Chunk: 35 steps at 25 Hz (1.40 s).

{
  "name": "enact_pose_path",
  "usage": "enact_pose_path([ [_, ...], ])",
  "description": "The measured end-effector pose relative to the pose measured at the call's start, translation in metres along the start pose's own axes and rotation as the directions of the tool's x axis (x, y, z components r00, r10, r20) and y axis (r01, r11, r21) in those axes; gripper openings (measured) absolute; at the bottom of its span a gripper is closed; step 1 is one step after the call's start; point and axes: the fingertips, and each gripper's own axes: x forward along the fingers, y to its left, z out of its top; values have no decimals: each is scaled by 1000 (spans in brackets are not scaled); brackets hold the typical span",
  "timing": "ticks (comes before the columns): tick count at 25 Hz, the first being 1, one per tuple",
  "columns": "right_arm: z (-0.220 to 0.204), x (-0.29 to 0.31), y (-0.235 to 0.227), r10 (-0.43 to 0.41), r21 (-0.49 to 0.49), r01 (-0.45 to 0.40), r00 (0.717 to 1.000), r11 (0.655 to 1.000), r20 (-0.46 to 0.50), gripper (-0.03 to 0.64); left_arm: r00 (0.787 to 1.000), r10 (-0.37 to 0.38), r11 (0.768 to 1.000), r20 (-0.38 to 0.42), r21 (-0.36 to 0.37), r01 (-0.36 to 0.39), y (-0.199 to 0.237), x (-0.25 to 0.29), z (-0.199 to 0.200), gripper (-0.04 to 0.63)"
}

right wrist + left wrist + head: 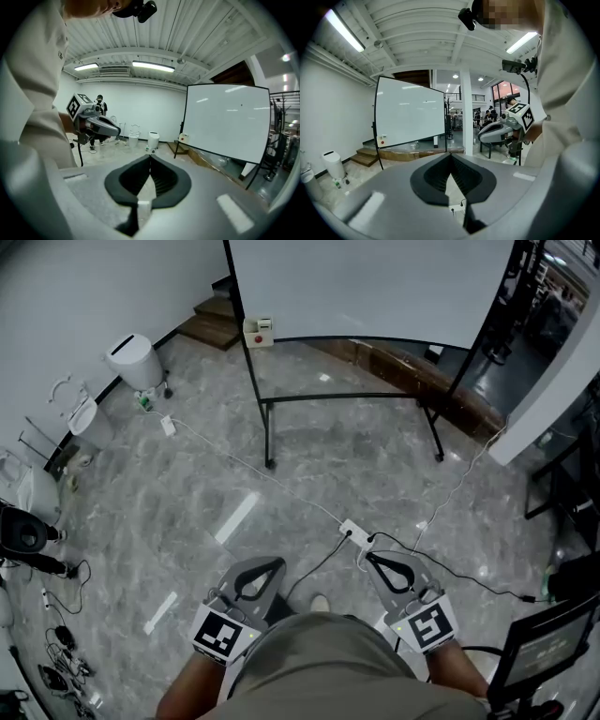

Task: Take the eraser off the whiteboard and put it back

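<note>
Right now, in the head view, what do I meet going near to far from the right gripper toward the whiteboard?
right gripper → power strip → eraser

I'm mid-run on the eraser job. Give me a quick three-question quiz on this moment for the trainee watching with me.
1. Fill in: the jaws of the left gripper and of the right gripper are both ___.
2. Pick one: where is the eraser? A, in the left gripper. B, at the lower left corner of the whiteboard. C, in the right gripper.
3. True or false: the eraser has already been taken off the whiteboard.

Key: 1, shut, with nothing between them. 2, B. 3, false: it sits at the board's corner, and both grippers are far back from it.
</note>
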Motion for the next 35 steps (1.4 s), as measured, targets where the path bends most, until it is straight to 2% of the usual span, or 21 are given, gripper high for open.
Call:
enact_pose_path([
  [7,2,26,-4,7,6,-7,1000,1000,1,3,999,36,999,-5,-15,-36,29,-3,-5,6],
  [14,14,75,-11,7,6,-7,1000,1000,0,12,999,43,999,7,-10,-43,79,1,-10,6],
  [20,31,138,-17,-13,-16,12,1000,1000,-28,12,999,27,999,21,-20,-26,144,4,-16,6],
  [28,74,232,-23,-59,2,59,997,998,-44,17,999,-46,995,27,88,43,238,6,-10,6],
  [35,90,308,-12,-64,-13,63,997,998,-53,25,1000,-10,998,27,55,9,316,-17,-25,6],
])
